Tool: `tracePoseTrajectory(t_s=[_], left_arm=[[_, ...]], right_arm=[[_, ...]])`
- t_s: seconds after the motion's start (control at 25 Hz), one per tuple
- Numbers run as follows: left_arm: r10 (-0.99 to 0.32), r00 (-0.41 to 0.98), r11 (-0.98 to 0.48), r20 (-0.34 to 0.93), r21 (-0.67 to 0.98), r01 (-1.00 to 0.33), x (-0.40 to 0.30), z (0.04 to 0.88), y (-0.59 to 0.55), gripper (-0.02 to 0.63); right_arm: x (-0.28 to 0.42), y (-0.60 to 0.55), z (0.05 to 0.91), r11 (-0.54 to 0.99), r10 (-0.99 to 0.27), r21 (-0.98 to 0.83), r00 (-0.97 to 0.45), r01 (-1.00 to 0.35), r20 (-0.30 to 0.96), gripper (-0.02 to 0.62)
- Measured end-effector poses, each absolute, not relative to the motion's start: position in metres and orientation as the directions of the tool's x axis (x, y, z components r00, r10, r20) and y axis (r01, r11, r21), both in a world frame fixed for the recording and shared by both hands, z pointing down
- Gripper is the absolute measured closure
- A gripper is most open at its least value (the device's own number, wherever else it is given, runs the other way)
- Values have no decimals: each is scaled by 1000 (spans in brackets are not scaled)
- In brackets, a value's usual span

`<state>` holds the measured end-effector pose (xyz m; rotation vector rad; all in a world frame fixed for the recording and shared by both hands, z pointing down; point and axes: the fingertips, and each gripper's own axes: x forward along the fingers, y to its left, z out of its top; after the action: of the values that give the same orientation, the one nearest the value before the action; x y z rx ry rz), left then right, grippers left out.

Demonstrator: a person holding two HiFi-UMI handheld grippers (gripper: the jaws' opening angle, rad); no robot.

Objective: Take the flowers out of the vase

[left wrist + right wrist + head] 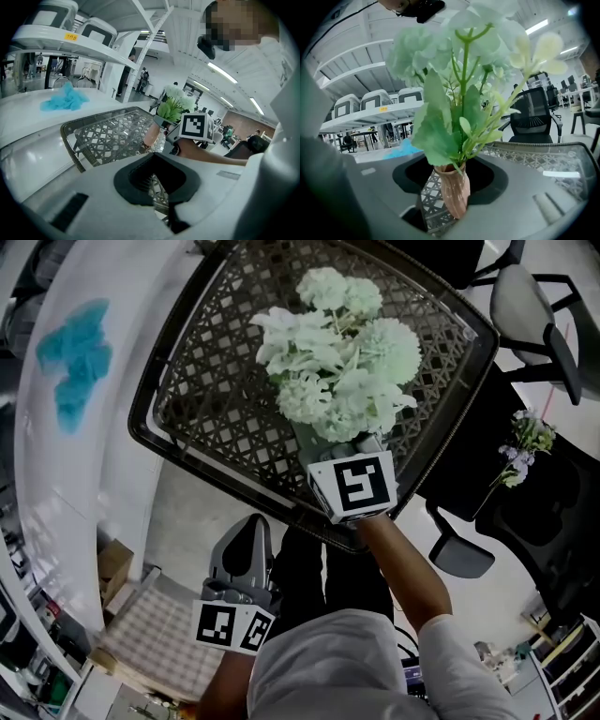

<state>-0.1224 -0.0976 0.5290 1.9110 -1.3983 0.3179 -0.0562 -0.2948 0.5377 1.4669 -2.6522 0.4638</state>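
Observation:
A bunch of pale green and white flowers (337,352) (459,70) stands in a slim pink vase (453,192) (151,133) near the front edge of a glass-topped wicker table (187,409). From above, the blooms hide most of the vase. My right gripper (339,451) (452,187) reaches in from the front edge and is shut on the vase, with the stems rising just above its jaws. Below the table's edge, over the floor, my left gripper (248,532) (158,180) hangs shut and holds nothing, well short of the vase.
A blue cloth (75,357) (65,101) lies on the white counter left of the table. Office chairs (534,306) stand to the right, beside a second small bunch of flowers (525,442). A cardboard box (114,563) and a checked mat (150,634) lie on the floor.

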Motion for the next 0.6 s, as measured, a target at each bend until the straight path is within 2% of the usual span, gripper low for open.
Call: tracePoseTrajectory(t_s=[0.24, 0.4, 0.6], left_arm=[[-716, 372, -129, 590, 413, -902, -124, 528, -99, 604], [-720, 370, -128, 587, 412, -902, -124, 529, -96, 604], [-725, 372, -133, 580, 412, -901, -126, 529, -96, 604]], right_arm=[[-51, -302, 530, 488, -827, -216, -527, -846, 195, 381], [-45, -304, 527, 471, -844, -211, -507, -856, 175, 434], [-44, -302, 524, 471, -845, -188, -502, -862, 182, 463]])
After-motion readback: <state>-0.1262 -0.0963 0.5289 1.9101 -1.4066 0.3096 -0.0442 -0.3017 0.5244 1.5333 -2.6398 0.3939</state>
